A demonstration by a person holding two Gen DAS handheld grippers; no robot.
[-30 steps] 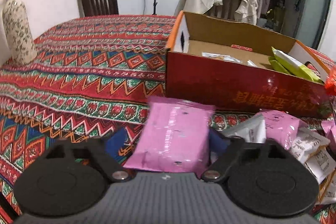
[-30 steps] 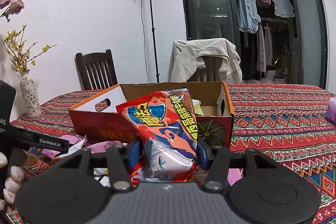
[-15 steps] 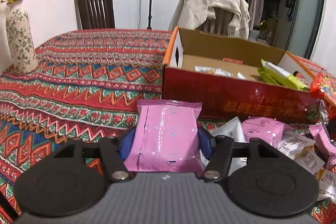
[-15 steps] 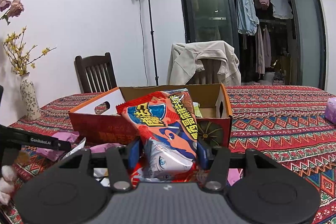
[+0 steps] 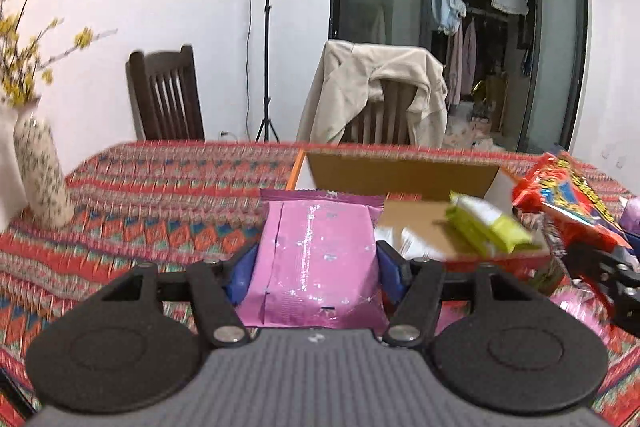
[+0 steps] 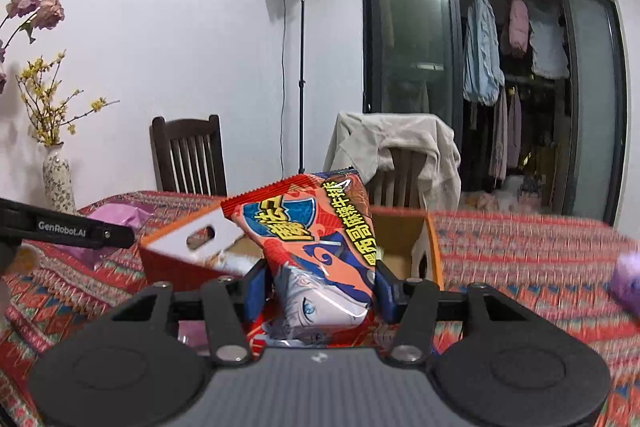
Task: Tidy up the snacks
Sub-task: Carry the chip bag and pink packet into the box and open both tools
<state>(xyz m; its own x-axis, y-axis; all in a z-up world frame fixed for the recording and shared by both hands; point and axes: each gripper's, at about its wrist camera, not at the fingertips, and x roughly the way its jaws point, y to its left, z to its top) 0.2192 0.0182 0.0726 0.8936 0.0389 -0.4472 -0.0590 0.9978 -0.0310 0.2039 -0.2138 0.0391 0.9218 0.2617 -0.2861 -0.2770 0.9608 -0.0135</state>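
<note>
My left gripper (image 5: 316,267) is shut on a pink snack packet (image 5: 316,259) and holds it raised in front of the open red cardboard box (image 5: 400,175). A green packet (image 5: 488,227) lies inside the box. My right gripper (image 6: 320,283) is shut on a red snack bag (image 6: 316,247) with cartoon print, held up before the same box (image 6: 432,247). The red bag (image 5: 568,203) and right gripper also show at the right of the left wrist view. The left gripper's arm (image 6: 64,229) and pink packet (image 6: 120,215) show at the left of the right wrist view.
A patterned tablecloth (image 5: 160,195) covers the table. A flowered vase (image 5: 40,179) stands at the left. Two chairs (image 5: 168,99) stand behind the table, one draped with a beige jacket (image 5: 380,95). More pink packets (image 5: 580,307) lie right of the box. A purple object (image 6: 628,279) sits far right.
Both grippers have lifted their snacks higher and moved toward the box. The left gripper closed on the pink packet and raised it off the table.
</note>
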